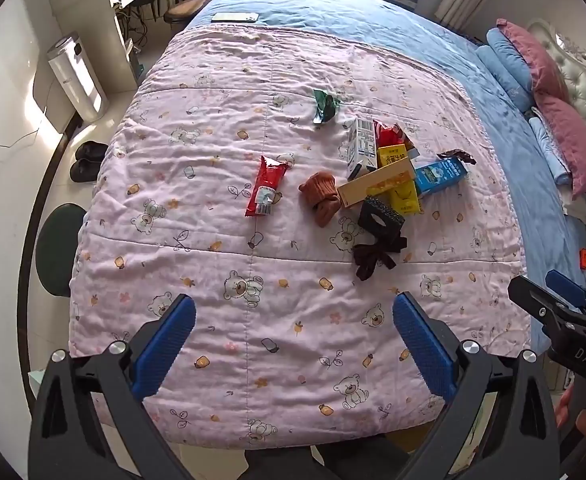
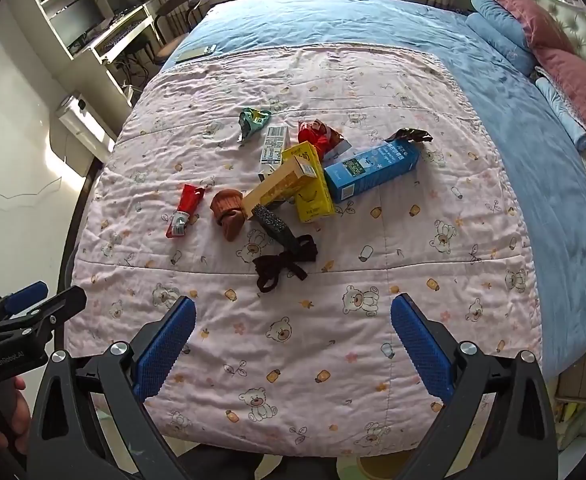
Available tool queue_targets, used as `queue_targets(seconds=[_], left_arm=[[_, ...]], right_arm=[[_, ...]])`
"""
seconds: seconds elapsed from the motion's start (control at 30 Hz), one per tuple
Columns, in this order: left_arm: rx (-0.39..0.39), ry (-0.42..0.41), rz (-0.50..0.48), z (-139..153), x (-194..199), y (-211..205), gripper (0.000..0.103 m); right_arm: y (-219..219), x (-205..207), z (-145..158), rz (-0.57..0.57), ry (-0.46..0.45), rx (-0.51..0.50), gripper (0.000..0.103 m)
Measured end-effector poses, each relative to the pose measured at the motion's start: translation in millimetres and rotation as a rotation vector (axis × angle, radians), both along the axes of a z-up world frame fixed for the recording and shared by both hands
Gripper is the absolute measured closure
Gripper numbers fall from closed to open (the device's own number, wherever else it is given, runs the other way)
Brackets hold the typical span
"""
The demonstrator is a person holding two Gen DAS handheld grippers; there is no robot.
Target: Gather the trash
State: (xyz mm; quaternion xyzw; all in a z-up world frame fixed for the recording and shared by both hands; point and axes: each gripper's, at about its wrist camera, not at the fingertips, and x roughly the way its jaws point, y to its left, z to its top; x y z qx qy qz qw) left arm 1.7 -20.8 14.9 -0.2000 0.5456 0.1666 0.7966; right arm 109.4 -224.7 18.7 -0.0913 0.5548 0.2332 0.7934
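Trash lies on a pink bear-print quilt point(image 1: 213, 280) point(image 2: 333, 340): a red wrapper point(image 1: 265, 186) point(image 2: 185, 210), a green wrapper point(image 1: 325, 106) point(image 2: 254, 120), a white carton point(image 1: 362, 148) point(image 2: 273, 147), a yellow carton point(image 1: 399, 184) point(image 2: 308, 182), a blue carton point(image 1: 439, 175) point(image 2: 373, 168), a crumpled red wrapper point(image 1: 389, 134) point(image 2: 315, 136) and a tan box point(image 1: 377, 185) point(image 2: 277, 186). My left gripper point(image 1: 293, 350) hovers open over the quilt's near edge. To its right my right gripper point(image 2: 293, 350) point(image 1: 549, 300) is likewise open and empty.
Brown socks point(image 1: 319, 198) point(image 2: 229, 210), a black sponge-like block point(image 1: 381, 216) point(image 2: 275, 224) and a dark ribbon point(image 1: 375, 256) point(image 2: 287, 260) lie among the trash. A phone point(image 1: 235, 17) point(image 2: 195, 53) rests on the blue sheet. Pillows point(image 1: 545, 92) lie right; a white bin point(image 1: 77, 76) stands on the floor left.
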Motion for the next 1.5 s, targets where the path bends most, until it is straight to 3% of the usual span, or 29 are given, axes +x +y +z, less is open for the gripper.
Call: queue_targets(seconds=[0.13, 1.5], left_arm=[[0.032, 0.002, -0.005, 4, 3, -7, 0.004], [0.013, 0.003, -0.014, 3, 28, -21, 0.004]], right_arm=[[4, 0, -5, 0.020, 0.002, -0.008, 0.008], [-16, 14, -5, -0.006, 0.034, 0.055, 0.008]])
